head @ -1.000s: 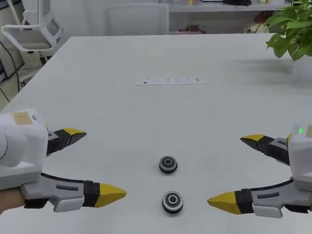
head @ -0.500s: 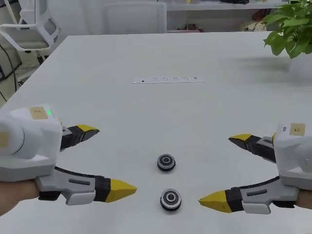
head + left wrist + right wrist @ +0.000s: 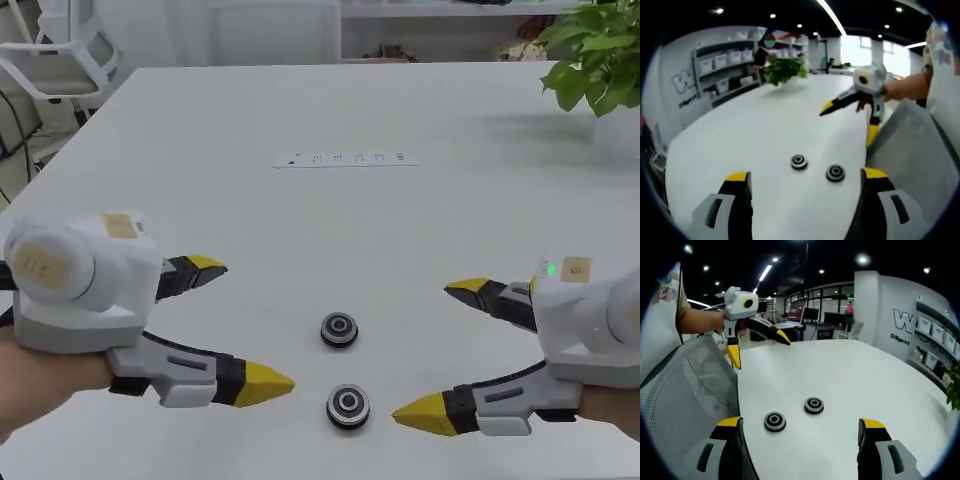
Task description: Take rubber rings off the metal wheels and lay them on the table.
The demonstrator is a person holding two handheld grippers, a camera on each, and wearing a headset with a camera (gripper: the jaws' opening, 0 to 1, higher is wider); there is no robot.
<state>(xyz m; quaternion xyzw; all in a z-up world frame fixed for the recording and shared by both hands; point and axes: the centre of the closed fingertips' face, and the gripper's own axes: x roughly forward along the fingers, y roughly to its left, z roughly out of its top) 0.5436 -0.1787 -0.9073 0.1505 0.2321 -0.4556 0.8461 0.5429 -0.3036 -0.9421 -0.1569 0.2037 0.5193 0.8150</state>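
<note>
Two small metal wheels with black rubber rings lie flat on the white table: the far wheel (image 3: 339, 330) (image 3: 799, 162) (image 3: 814, 405) and the near wheel (image 3: 348, 406) (image 3: 835, 173) (image 3: 775, 421). My left gripper (image 3: 245, 325) (image 3: 802, 177) (image 3: 757, 337) stands open to the left of them, its yellow tips apart and empty. Facing it from the right, my right gripper (image 3: 440, 350) (image 3: 800, 424) (image 3: 847, 125) is open too, with nothing between its jaws. Both wheels sit in the gap between the two grippers, touched by neither.
A flush power strip (image 3: 345, 159) is set into the table (image 3: 200, 140) farther back. A green plant (image 3: 590, 55) stands at the far right corner. White chairs (image 3: 60, 50) stand beyond the far left edge. A mesh chair back (image 3: 685, 390) is close beside me.
Both grippers have moved inward toward the wheels, the left rightward and the right leftward. Both stay open; the wheels have not moved.
</note>
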